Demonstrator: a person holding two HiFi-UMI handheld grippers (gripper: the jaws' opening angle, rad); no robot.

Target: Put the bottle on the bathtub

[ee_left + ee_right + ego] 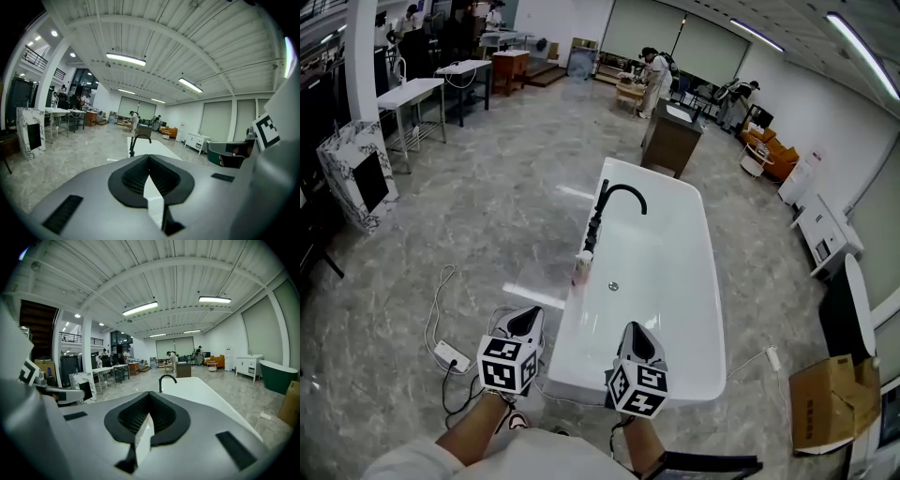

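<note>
While all fingers [161, 416] are clenched empty, the bottle [581, 268] sits ahead on the bathtub [709, 309].

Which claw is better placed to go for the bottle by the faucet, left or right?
Left, probably. The bottle stands at the left rim of the bathtub, by the faucet, and the left claw is on that side, nearer. The right claw hangs over its near end. Both are shut, empty.

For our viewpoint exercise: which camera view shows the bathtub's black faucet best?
The head view. There the faucet shows whole from above, its curved spout arching over the bathtub. The left gripper view shows the faucet only small and distant, side-on. The right gripper view shows the faucet likewise.
</note>
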